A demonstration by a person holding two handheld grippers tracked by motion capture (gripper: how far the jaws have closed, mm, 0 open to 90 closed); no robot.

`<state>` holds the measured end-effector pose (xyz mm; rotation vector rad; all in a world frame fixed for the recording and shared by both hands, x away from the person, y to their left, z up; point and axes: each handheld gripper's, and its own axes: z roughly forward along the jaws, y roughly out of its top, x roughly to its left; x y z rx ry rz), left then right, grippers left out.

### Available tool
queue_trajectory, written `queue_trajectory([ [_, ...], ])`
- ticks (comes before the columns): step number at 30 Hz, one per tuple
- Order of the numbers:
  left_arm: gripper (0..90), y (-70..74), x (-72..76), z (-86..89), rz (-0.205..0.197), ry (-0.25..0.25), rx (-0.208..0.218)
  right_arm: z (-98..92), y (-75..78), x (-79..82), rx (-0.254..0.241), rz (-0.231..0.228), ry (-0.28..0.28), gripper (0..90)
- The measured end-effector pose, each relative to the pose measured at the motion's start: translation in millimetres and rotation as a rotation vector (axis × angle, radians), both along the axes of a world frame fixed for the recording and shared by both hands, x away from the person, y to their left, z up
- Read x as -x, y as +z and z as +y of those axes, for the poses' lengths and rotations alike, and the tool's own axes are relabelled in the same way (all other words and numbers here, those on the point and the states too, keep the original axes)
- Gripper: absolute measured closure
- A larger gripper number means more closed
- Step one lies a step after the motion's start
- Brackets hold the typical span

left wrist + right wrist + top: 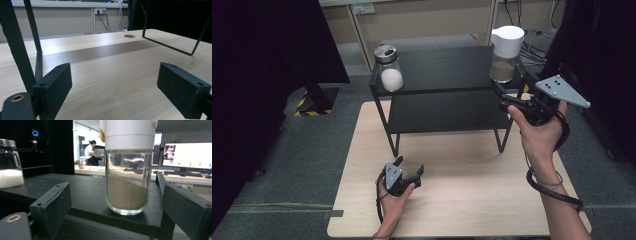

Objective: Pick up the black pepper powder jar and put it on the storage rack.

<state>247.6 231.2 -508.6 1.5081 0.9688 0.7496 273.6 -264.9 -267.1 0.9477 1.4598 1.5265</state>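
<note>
A pale wooden worktop (452,200) sits on grey carpet, dark curtains either side, and a black two-level shelf (447,67) stands across its far half. Here comes the right hand-held gripper (504,97), jaws spread wide, lined up on the jar with the white lid (506,52) at the right end of the top shelf. In the right gripper view that jar (127,180) stands upright between the two open jaws, not yet touched, brown powder filling its lower part.

The left hand-held gripper (409,170) rests low over the worktop, jaws also wide apart, nothing between them.

The risk, as I judge it: the jar sits close to the shelf's edge and is smooth glass, so a jaw nudging it before closing could push it off or tip it. Gripping too high, on the lid, might pop the lid or let the glass swing.

Count: two jars, this one and a metal-lidded jar (389,67) of white grains at the shelf's left end; one shelf; two hand-held grippers.
</note>
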Motion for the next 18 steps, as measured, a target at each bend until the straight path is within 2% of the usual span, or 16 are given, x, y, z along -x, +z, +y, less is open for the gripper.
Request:
queue_trajectory([
  [18, 11.9, 0.0, 0.2, -0.2, 0.0, 0.0, -0.001, -7.6, -28.1, 17.1, 0.006, 0.018, 0.021, 9.4],
])
